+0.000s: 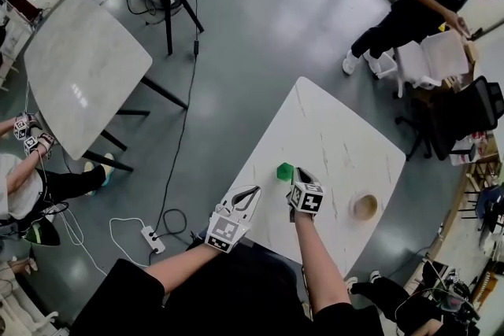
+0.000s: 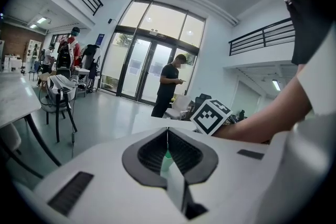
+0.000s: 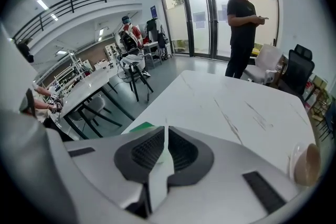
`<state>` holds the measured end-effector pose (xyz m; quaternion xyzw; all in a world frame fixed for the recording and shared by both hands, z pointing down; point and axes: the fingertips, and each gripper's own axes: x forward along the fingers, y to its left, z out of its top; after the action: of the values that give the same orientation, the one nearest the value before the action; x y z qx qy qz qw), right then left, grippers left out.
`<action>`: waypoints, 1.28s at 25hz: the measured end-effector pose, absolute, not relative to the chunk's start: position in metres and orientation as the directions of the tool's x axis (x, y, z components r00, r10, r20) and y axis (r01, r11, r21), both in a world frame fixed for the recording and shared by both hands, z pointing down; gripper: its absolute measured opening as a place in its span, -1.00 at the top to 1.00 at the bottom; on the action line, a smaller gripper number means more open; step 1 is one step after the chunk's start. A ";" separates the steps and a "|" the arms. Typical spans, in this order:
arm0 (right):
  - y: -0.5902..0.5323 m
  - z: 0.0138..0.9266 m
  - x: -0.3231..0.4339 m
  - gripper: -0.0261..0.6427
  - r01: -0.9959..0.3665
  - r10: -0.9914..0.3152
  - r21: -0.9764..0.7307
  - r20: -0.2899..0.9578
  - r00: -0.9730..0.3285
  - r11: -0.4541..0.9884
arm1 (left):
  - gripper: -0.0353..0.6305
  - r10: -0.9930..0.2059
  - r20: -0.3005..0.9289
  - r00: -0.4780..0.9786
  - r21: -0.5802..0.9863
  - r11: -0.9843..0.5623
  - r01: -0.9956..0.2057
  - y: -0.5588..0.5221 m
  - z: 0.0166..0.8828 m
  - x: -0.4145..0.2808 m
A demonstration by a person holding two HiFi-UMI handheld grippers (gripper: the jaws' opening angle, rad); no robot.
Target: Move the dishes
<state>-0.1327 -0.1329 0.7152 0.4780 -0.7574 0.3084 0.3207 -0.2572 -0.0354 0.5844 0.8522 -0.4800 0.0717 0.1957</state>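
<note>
A small green cup [image 1: 284,171] stands on the white marble table [image 1: 331,138], and a wooden bowl [image 1: 365,207] sits to its right near the table's edge. My right gripper [image 1: 300,171] is shut and empty, just right of the green cup. Its own view shows the shut tips [image 3: 165,127], a green edge of the cup [image 3: 139,127] to their left and the bowl [image 3: 306,164] at far right. My left gripper [image 1: 253,190] is shut and empty at the table's near-left edge. In its view the tips [image 2: 168,128] meet, with the green cup [image 2: 166,155] showing through the gap.
A standing person [image 1: 417,8] is beyond the table's far right corner, beside a white chair [image 1: 429,59] and a black office chair [image 1: 465,114]. A second marble table [image 1: 79,67] stands to the left. A seated person [image 1: 31,185] and a power strip [image 1: 152,239] are at lower left.
</note>
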 end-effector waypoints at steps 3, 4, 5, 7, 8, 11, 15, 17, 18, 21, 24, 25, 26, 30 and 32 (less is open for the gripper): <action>-0.132 0.702 -0.121 0.85 -0.926 -0.554 -0.174 0.758 -0.344 0.336 | 0.84 -0.783 0.313 0.537 0.252 -0.477 -0.842 -0.036 0.582 -0.242; -0.130 0.697 -0.117 0.85 -0.926 -0.562 -0.185 0.750 -0.350 0.330 | 0.84 -0.783 0.311 0.538 0.250 -0.479 -0.841 -0.035 0.579 -0.237; -0.128 0.692 -0.112 0.85 -0.925 -0.568 -0.195 0.742 -0.356 0.325 | 0.84 -0.784 0.306 0.540 0.249 -0.482 -0.840 -0.034 0.576 -0.230; -0.121 0.683 -0.100 0.85 -0.924 -0.577 -0.212 0.730 -0.366 0.318 | 0.84 -0.783 0.293 0.549 0.246 -0.493 -0.834 -0.031 0.570 -0.213; -0.119 0.678 -0.093 0.85 -0.924 -0.584 -0.218 0.723 -0.369 0.313 | 0.84 -0.780 0.291 0.554 0.243 -0.500 -0.831 -0.030 0.567 -0.203; -0.109 0.665 -0.068 0.85 -0.924 -0.602 -0.237 0.705 -0.376 0.300 | 0.84 -0.766 0.301 0.568 0.237 -0.517 -0.823 -0.026 0.566 -0.169; -0.094 0.655 -0.016 0.85 -0.927 -0.623 -0.253 0.687 -0.374 0.277 | 0.84 -0.735 0.315 0.600 0.236 -0.552 -0.800 -0.019 0.565 -0.115; -0.087 0.653 0.020 0.85 -0.937 -0.640 -0.255 0.685 -0.350 0.240 | 0.84 -0.718 0.316 0.621 0.231 -0.576 -0.784 -0.016 0.563 -0.087; -0.083 0.653 0.039 0.85 -0.943 -0.650 -0.251 0.684 -0.332 0.217 | 0.84 -0.708 0.314 0.633 0.228 -0.591 -0.774 -0.015 0.562 -0.073; -0.071 0.654 0.103 0.85 -0.962 -0.671 -0.234 0.691 -0.268 0.143 | 0.84 -0.677 0.316 0.664 0.229 -0.625 -0.746 -0.010 0.562 -0.034; -0.063 0.657 0.161 0.85 -0.972 -0.678 -0.218 0.703 -0.216 0.084 | 0.84 -0.654 0.328 0.682 0.225 -0.647 -0.729 -0.006 0.570 -0.001; -0.061 0.658 0.177 0.85 -0.975 -0.681 -0.213 0.704 -0.201 0.067 | 0.84 -0.650 0.333 0.684 0.229 -0.648 -0.727 -0.006 0.572 0.009; -0.059 0.658 0.193 0.85 -0.977 -0.685 -0.208 0.705 -0.185 0.050 | 0.84 -0.646 0.335 0.686 0.235 -0.647 -0.725 -0.007 0.574 0.018; -0.049 0.669 0.248 0.85 -0.982 -0.685 -0.188 0.718 -0.126 -0.017 | 0.84 -0.634 0.340 0.695 0.241 -0.655 -0.716 -0.009 0.579 0.055; -0.045 0.679 0.272 0.85 -0.982 -0.673 -0.183 0.731 -0.111 -0.037 | 0.84 -0.633 0.344 0.693 0.240 -0.655 -0.717 -0.009 0.580 0.071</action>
<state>0.2720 -0.0448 0.6788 0.6292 -0.6579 0.3500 0.2208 0.0711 -0.0088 0.5805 0.9022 -0.3742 0.1155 0.1808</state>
